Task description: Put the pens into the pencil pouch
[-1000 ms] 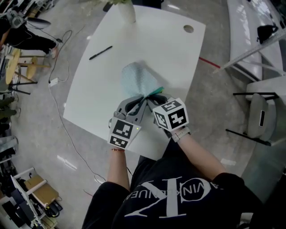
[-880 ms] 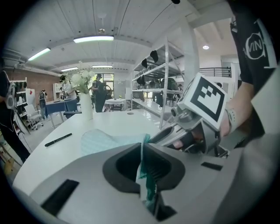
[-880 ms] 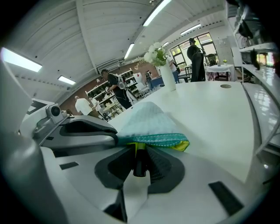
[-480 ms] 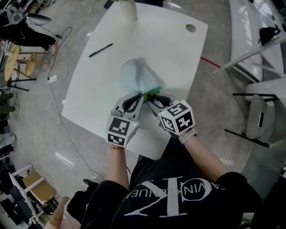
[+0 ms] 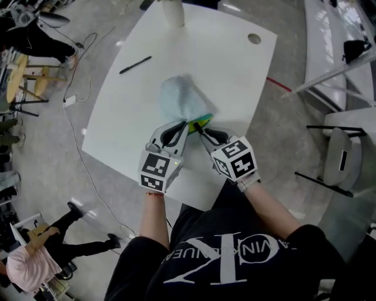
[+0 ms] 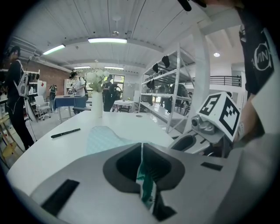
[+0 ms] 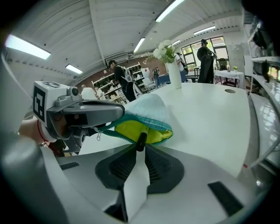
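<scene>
The light blue pencil pouch (image 5: 181, 101) lies mid-table, its mouth turned toward me, with a green zipper edge and yellow lining (image 7: 136, 130). My left gripper (image 5: 186, 125) is shut on the zipper edge (image 6: 144, 181) at the mouth's left side. My right gripper (image 5: 199, 129) has just been closing, and its tips pinch the end of a black pen (image 7: 141, 140). The rest of that pen reaches into the open mouth. A second black pen (image 5: 135, 64) lies apart on the table's far left, also seen as the loose pen (image 6: 65, 133) in the left gripper view.
A white vase with flowers (image 5: 174, 13) stands at the far edge of the white table (image 5: 235, 76), which has a round cable hole (image 5: 254, 39) at its far right. A chair (image 5: 343, 154) is on the right. A person (image 5: 35, 258) walks on the floor at lower left.
The right gripper has shifted a little toward the lower right. The left gripper keeps its hold on the pouch edge. A person has walked into view at lower left.
</scene>
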Motion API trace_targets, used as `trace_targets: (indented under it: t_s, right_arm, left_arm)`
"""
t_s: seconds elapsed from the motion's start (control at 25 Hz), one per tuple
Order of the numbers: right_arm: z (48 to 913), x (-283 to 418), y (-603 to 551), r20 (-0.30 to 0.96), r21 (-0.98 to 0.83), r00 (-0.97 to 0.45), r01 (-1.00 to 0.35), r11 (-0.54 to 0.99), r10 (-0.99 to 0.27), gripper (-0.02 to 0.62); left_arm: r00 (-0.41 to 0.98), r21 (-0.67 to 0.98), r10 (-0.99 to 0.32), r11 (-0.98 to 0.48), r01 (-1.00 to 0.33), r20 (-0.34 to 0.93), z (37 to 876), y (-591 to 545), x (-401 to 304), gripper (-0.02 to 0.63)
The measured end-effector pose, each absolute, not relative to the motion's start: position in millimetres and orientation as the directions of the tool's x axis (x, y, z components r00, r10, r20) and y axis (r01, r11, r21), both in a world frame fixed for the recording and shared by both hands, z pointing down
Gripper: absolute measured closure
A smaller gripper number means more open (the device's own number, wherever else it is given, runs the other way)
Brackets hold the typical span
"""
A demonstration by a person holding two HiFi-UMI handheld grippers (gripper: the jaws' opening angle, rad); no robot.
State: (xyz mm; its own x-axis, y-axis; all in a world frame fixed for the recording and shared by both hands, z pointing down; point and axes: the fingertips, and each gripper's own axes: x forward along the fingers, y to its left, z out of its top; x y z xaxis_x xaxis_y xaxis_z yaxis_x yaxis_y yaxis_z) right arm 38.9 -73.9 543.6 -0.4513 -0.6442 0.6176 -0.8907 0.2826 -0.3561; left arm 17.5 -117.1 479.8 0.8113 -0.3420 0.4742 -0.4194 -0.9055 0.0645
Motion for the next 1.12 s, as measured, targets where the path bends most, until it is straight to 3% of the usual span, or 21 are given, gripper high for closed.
trace_targets:
  t_s: [0.6, 1.12]
  right_arm:
    - [539.2, 15.1, -106.9, 0.597, -0.364, -0.496, -0.868, 0.338, -0.631, 0.545]
    - [519.4, -24.8, -145.6, 0.528, -0.369, -0.649, -0.757, 0.540, -0.548, 0.521]
  left_arm:
    - [0.828, 0.129, -0.360, -0.883, -0.451, 0.429, 469.5, -116.3, -0.2, 0.598]
    - [0.596, 0.104, -0.646, -0.632, -0.768, 0.476, 480.9, -154.4, -93.9, 0.600]
